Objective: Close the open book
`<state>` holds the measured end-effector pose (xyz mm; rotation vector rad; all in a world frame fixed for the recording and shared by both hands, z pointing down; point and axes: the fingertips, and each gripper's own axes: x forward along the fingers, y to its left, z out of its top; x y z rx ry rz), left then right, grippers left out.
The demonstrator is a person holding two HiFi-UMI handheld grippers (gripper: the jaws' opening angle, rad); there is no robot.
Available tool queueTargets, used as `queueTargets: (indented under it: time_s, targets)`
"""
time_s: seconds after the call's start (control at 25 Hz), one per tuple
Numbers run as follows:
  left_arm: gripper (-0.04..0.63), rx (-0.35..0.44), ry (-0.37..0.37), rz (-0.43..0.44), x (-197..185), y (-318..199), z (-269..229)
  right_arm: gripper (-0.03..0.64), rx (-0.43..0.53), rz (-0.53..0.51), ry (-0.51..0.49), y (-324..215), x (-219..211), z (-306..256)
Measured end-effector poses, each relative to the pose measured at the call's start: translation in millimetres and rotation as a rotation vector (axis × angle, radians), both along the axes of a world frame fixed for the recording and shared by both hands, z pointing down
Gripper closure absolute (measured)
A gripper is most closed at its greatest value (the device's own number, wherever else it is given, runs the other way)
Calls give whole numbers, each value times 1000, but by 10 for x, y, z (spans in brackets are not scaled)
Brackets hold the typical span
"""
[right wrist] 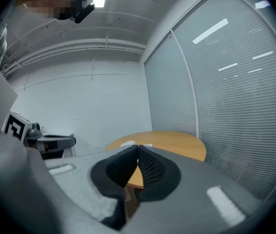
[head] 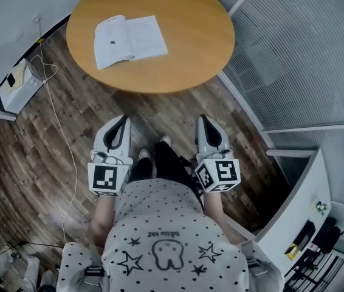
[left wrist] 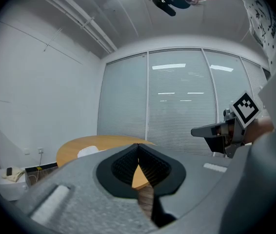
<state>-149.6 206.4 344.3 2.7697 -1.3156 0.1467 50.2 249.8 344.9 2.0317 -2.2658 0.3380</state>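
Observation:
The open book (head: 129, 40) lies flat with its white pages up on the left part of the round wooden table (head: 190, 35). Both grippers hang side by side over the floor, short of the table's near edge and pointing at it. My left gripper (head: 124, 119) is shut with nothing in it, and so is my right gripper (head: 202, 119). In the left gripper view the pads meet at the left gripper (left wrist: 138, 146), with the book (left wrist: 88, 151) a pale patch on the table (left wrist: 104, 143) beyond. In the right gripper view the right gripper (right wrist: 138, 147) is closed before the table (right wrist: 177, 143).
A white box (head: 17, 84) stands on the wooden floor at the left, and a thin cable (head: 62, 132) trails from it. Glass walls with blinds (head: 299, 53) run along the right. A white cabinet (head: 299, 212) stands at the lower right. The person's shoes (head: 154, 151) show between the grippers.

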Motion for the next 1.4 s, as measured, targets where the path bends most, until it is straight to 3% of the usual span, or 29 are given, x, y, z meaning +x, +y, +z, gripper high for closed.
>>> queueTargets:
  time_s: [0.32, 0.56, 0.72, 0.92, 1.4]
  targets:
    - [584, -13, -4, -40, 225, -244, 22, 612, -22, -38, -14, -299, 195, 102]
    - [584, -39, 1, -144, 359, -675, 34, 612, -39, -93, -18, -763, 491, 153]
    - [584, -11, -17, -178, 501, -1019, 37, 612, -43, -140, -16, -1151, 695, 195]
    - [584, -33, 18, -270, 611, -1401, 112, 612, -39, -200, -2, -1603, 963, 202]
    - [584, 1, 16, -411, 787, -1876, 13, 612, -73, -306, 1, -2228, 1330, 286]
